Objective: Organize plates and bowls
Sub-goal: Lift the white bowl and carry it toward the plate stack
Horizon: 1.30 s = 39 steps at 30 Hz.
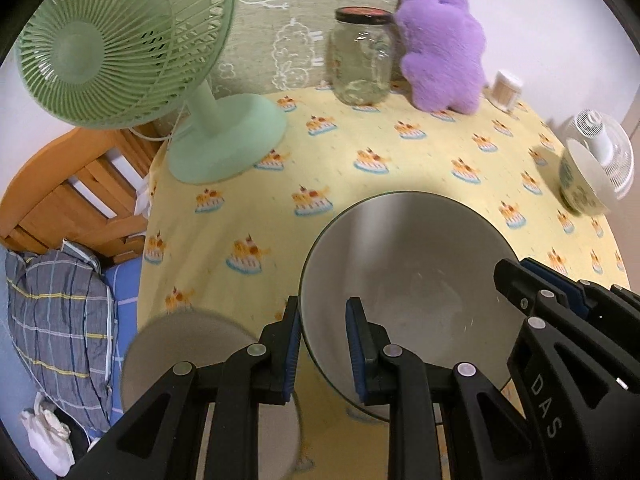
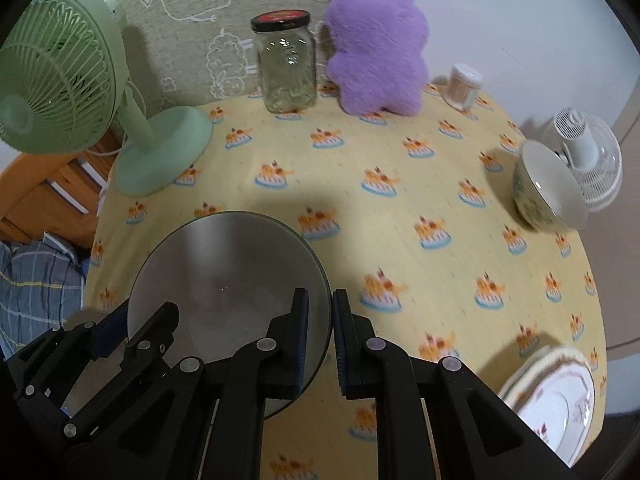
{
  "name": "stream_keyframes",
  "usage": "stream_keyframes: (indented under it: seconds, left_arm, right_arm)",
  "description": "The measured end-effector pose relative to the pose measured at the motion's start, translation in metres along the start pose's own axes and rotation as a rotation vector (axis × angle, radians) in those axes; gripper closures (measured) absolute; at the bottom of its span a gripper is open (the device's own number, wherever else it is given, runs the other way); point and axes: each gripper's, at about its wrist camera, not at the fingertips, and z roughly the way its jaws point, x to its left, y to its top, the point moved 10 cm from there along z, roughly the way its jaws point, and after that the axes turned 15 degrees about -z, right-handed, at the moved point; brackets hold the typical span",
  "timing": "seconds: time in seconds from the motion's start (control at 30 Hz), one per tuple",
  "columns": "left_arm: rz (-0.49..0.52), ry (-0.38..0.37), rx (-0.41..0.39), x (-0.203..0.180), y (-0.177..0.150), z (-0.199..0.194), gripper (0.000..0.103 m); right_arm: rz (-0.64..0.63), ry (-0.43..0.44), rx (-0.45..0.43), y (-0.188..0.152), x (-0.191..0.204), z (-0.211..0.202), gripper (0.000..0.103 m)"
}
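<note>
A large grey bowl (image 1: 408, 280) sits near the front of the yellow tablecloth; it also shows in the right wrist view (image 2: 224, 264). My left gripper (image 1: 322, 344) straddles its left rim, one finger inside and one outside, jaws apart. My right gripper (image 2: 320, 336) is shut on the bowl's right rim, and it shows in the left wrist view (image 1: 520, 292). A second grey bowl (image 1: 188, 344) lies under my left gripper. A small patterned bowl (image 2: 548, 188) stands at the right edge. White plates (image 2: 552, 396) are stacked at the front right.
A green desk fan (image 1: 160, 80) stands at the back left. A glass jar (image 2: 286, 64), a purple plush toy (image 2: 376, 44) and a small lidded container (image 2: 464, 86) line the back. A white fan (image 2: 584, 160) is beyond the right edge. A bed lies left of the table.
</note>
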Motion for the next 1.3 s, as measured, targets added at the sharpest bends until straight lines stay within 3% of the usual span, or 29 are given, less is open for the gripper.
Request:
stream_keyframes:
  seconds: [0.53,0.77,0.97,1.3]
  left_arm:
    - [0.026,0.004,0.028,-0.025,-0.092,-0.05,0.083]
    - [-0.007,0.007,0.061,-0.033,-0.13,-0.065,0.083]
    - [0.005,0.044,0.052,-0.035,-0.151,-0.071,0.083]
    - [-0.052,0.068,0.105,-0.03,-0.182,-0.066,0.083]
  right_arm:
    - [0.026,0.005,0.026,-0.103,-0.021,-0.058,0.088]
    - [0.003,0.022,0.053,-0.142,-0.028,-0.073,0.088]
    - [-0.006,0.052,0.067,-0.167,-0.028,-0.076,0.088]
    - [-0.072,0.083,0.101,-0.19,-0.025,-0.071,0.088]
